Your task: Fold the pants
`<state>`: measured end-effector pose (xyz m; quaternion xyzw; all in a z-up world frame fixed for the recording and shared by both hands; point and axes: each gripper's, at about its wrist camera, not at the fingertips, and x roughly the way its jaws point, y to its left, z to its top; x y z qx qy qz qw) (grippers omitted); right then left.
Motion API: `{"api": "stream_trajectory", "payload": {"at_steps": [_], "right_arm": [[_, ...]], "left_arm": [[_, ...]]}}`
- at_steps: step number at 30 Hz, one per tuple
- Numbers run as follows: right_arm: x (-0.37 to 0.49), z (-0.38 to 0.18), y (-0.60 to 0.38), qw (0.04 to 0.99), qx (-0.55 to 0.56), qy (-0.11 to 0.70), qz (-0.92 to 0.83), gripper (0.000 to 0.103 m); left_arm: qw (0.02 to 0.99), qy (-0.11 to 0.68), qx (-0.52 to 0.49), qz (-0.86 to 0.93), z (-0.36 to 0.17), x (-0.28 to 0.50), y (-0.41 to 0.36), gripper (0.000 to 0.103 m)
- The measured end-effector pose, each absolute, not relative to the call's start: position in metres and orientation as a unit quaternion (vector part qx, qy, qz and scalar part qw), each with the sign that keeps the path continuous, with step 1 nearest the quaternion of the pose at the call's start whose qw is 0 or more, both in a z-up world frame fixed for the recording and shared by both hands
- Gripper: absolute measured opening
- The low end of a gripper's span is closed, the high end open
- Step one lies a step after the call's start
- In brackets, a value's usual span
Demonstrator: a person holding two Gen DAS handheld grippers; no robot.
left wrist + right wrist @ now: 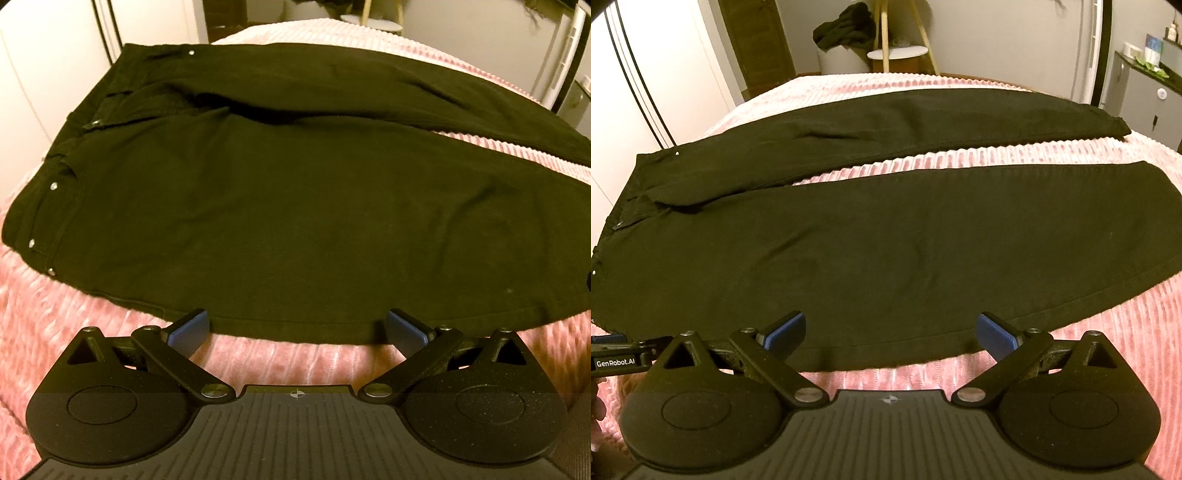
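Black pants (277, 221) lie spread flat on a pink ribbed bedspread (92, 325), waistband to the left, the two legs running right with a gap between them. In the right wrist view the pants (886, 240) show both legs and their hems at the right. My left gripper (297, 326) is open and empty, its blue pads at the near edge of the near leg close to the waist. My right gripper (890, 330) is open and empty at the near edge of the same leg, further right. The left gripper's side (617, 354) shows at the left edge of the right wrist view.
The bedspread (1071, 369) covers the whole bed. A white wardrobe (646, 74) stands at the left. Beyond the bed are a round white stool (897, 55), a pile of dark clothes (846, 26) and a cabinet (1148, 92) at the right.
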<state>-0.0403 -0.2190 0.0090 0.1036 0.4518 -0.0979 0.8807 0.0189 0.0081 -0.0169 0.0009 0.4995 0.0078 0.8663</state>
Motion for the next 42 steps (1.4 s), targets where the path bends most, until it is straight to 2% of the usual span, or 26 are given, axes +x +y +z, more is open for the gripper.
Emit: {"api": "stream_trajectory", "payload": {"at_steps": [30,37,42], "right_arm": [[-0.036,0.003,-0.231,0.875,0.133,0.457,-0.089,0.099],[-0.031,-0.002,-0.259,0.859,0.211,0.46,-0.078,0.099],[-0.009,-0.024,-0.306,0.826,0.279,0.472,-0.132,0.099]], "left_arm": [[0.86,0.509,-0.005,0.018,-0.02,0.025,0.009,0.103],[0.881,0.472,-0.032,0.026,0.004,0.031,0.013,0.103],[0.893,0.447,-0.025,0.045,0.017,0.065,0.005,0.103]]}}
